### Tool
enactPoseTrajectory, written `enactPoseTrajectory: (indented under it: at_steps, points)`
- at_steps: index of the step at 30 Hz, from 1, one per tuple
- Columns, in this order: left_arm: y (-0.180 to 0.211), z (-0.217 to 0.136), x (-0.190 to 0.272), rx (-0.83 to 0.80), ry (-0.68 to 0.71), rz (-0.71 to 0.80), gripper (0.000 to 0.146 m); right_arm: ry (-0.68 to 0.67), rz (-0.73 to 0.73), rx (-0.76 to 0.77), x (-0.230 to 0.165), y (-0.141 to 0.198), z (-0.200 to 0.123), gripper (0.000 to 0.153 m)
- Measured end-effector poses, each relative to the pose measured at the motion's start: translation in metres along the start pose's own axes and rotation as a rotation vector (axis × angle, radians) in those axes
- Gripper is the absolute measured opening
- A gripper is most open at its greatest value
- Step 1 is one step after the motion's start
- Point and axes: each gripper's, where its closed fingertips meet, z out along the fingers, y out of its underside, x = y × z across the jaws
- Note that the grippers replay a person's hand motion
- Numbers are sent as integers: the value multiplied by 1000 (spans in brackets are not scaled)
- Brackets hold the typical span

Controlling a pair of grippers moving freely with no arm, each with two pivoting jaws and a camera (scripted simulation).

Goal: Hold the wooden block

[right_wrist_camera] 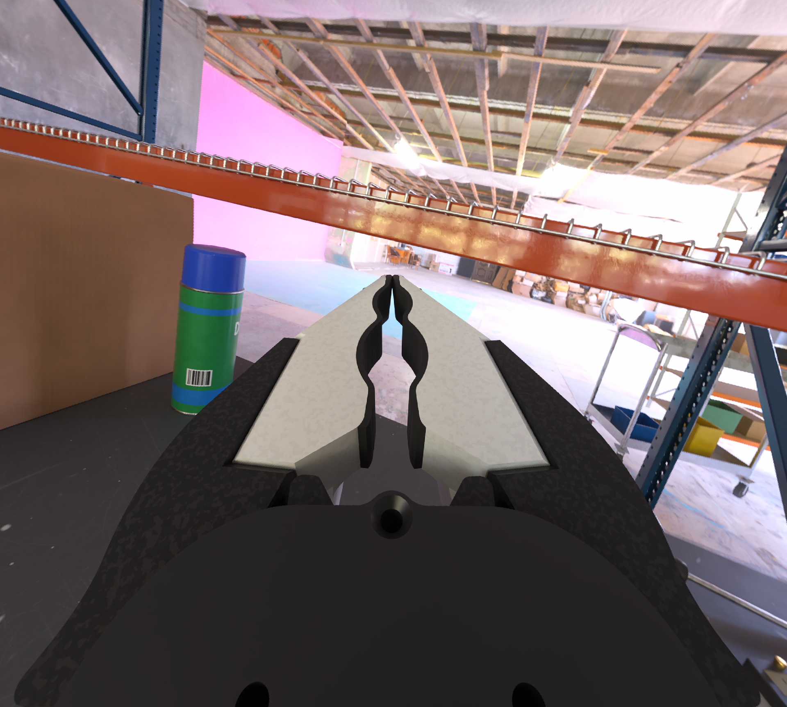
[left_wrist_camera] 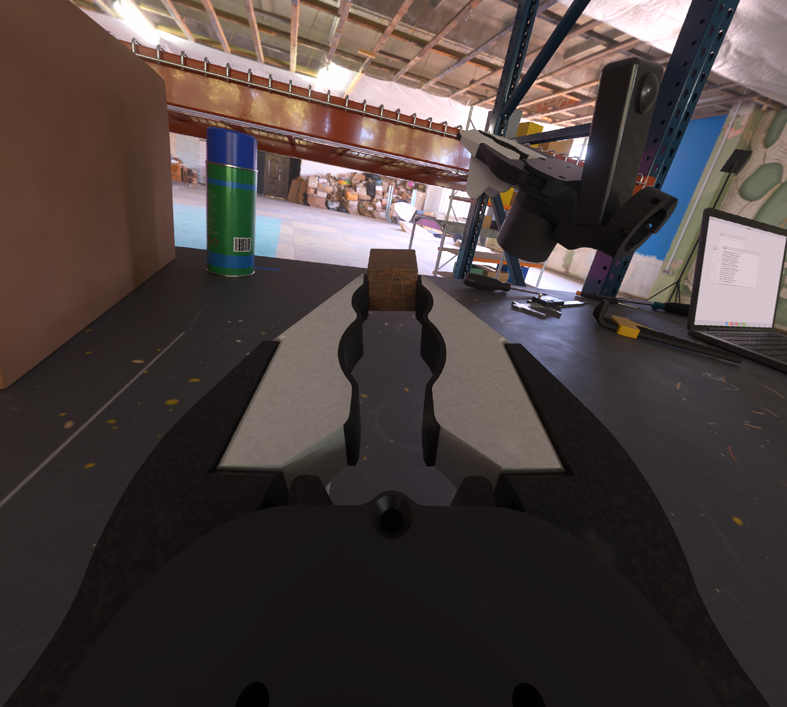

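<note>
A small brown wooden block [left_wrist_camera: 392,279] sits between the tips of my left gripper [left_wrist_camera: 392,290], whose two fingers press its left and right sides just above the dark table [left_wrist_camera: 170,431]. My right gripper [right_wrist_camera: 392,281] is shut and empty, its tips touching, raised above the table and pointing past the table's far edge. It also shows in the left wrist view [left_wrist_camera: 489,166], hovering up and to the right of the block. The block does not show in the right wrist view.
A green spray can with a blue cap [left_wrist_camera: 231,203] [right_wrist_camera: 208,328] stands next to a large cardboard box [left_wrist_camera: 72,183] [right_wrist_camera: 85,281] at the left. A screwdriver [left_wrist_camera: 489,283], metal parts [left_wrist_camera: 538,305], a clamp [left_wrist_camera: 626,328] and an open laptop [left_wrist_camera: 741,281] lie at the right.
</note>
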Motion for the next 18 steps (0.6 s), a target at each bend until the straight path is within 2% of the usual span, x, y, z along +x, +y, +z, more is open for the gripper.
enactPoseTrajectory:
  at_steps: [18]
  points:
    - [0,0,0,-1,3,-2,21,138,119,-147,41,42,4,0]
